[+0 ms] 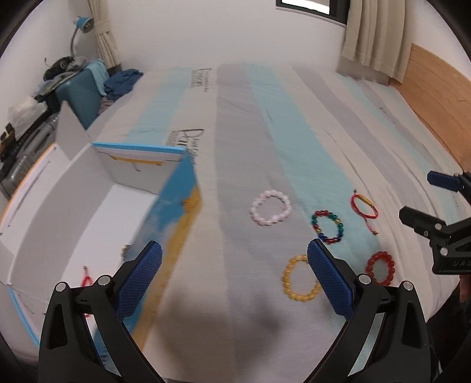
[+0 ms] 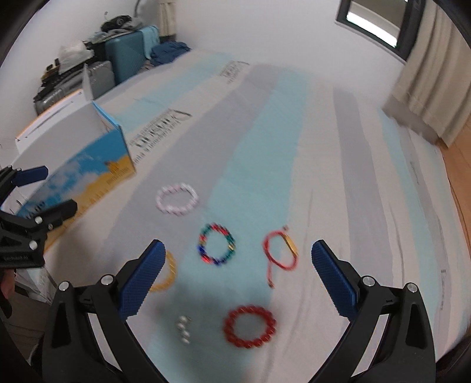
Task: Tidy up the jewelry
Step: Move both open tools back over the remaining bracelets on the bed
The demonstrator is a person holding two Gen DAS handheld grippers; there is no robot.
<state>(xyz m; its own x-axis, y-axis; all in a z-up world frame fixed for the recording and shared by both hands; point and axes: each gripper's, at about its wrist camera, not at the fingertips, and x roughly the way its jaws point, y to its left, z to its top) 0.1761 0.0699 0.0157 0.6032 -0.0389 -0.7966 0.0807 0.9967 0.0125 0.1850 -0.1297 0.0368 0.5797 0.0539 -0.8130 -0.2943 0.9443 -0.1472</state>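
Observation:
Bracelets lie on a striped bedsheet: pale pink beads, multicoloured beads, a red cord with a gold bar, yellow beads, red beads, and a short string of silvery beads. An open white box with blue and yellow sides holds a red cord piece. My left gripper is open above the box's near wall. My right gripper is open above the red and multicoloured bracelets, holding nothing.
A teal suitcase, piled clothes and bags stand past the bed's far left corner. A desk lamp, curtains and a wooden headboard line the walls.

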